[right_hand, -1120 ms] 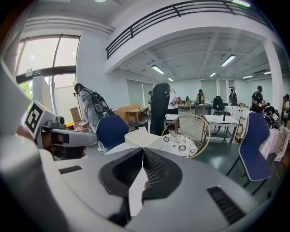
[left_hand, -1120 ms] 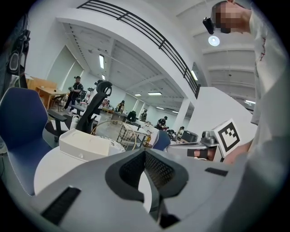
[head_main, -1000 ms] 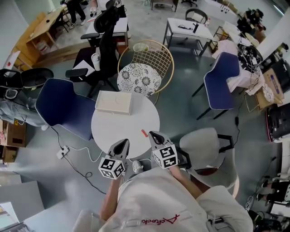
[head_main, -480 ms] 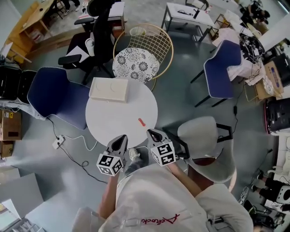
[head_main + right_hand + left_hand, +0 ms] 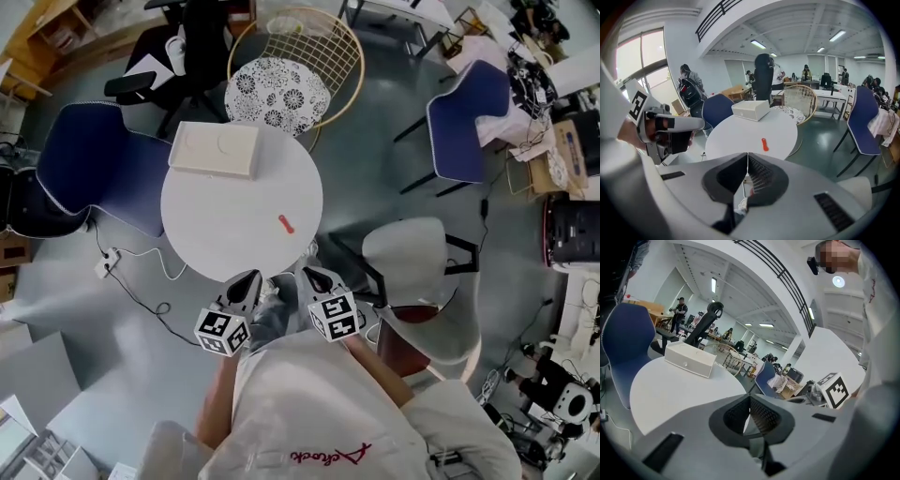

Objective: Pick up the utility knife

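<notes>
Orange-red and tiny from overhead, the utility knife [image 5: 286, 223] lies alone on the round white table [image 5: 211, 220], on its right half and well apart from both claws. I cannot tell whether its blade is out. In the right gripper view it is only a short bar on the tabletop, beyond the jaw tips.

The left claw [image 5: 248, 278] and right claw [image 5: 307, 275] are held at the table's near rim. Their marker cubes cover my hands, and my torso fills the bottom of the head view. In its own view the right claw [image 5: 747, 154] has its jaws pressed together with nothing between them. The left claw [image 5: 750, 397] looks the same, tips meeting and empty. Its grey body blocks the near part of the table in the left gripper view.

A flat white box [image 5: 214, 150] sits at the far edge of the table, and the rest of the top is bare. Around the table stand a dark blue chair [image 5: 89, 169], a gold wire chair with a patterned cushion [image 5: 277, 89] and a grey chair [image 5: 417, 267], the last partly hidden by my shoulder. The floor [image 5: 375, 178] is grey-green, with a white cable and plug strip [image 5: 103, 267] trailing left of the table. Desks and distant people crowd the room's edges, too small to make out.
</notes>
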The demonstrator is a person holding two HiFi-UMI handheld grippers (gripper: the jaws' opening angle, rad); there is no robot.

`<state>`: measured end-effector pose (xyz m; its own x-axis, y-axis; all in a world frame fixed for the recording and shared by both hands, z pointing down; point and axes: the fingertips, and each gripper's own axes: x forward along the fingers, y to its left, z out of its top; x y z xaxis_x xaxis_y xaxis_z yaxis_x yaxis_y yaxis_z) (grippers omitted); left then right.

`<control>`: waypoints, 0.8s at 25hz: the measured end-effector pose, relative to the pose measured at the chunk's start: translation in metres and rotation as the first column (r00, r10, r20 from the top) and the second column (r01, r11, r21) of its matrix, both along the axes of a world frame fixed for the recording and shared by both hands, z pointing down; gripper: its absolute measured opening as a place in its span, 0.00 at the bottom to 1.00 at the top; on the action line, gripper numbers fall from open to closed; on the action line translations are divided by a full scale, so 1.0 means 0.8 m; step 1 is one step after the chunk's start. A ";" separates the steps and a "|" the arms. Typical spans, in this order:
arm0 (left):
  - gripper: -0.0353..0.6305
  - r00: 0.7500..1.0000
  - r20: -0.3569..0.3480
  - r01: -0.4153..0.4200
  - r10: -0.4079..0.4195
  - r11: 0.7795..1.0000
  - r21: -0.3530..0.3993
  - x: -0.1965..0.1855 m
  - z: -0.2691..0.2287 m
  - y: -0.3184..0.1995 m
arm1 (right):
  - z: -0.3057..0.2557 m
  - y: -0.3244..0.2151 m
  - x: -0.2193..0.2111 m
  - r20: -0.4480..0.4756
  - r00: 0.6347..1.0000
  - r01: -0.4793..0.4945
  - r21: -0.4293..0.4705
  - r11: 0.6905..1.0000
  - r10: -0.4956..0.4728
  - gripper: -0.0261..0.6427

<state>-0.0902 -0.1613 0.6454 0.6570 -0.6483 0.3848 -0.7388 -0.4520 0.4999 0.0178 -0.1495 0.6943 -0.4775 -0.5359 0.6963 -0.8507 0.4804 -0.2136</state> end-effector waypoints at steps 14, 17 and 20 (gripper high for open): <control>0.07 1.000 -0.001 0.000 0.000 1.000 0.003 0.001 -0.006 -0.004 | 0.015 0.005 -0.005 -0.019 0.999 0.032 -0.029 0.999 -0.032 0.28; 0.07 1.000 -0.004 -0.002 0.002 1.000 -0.002 0.002 -0.004 -0.001 | 0.021 0.004 -0.007 -0.026 0.999 0.031 -0.039 0.999 -0.032 0.27; 0.07 1.000 -0.004 0.002 -0.002 1.000 -0.007 0.000 -0.002 0.004 | 0.033 -0.003 -0.013 -0.048 0.997 0.052 -0.039 0.998 -0.054 0.27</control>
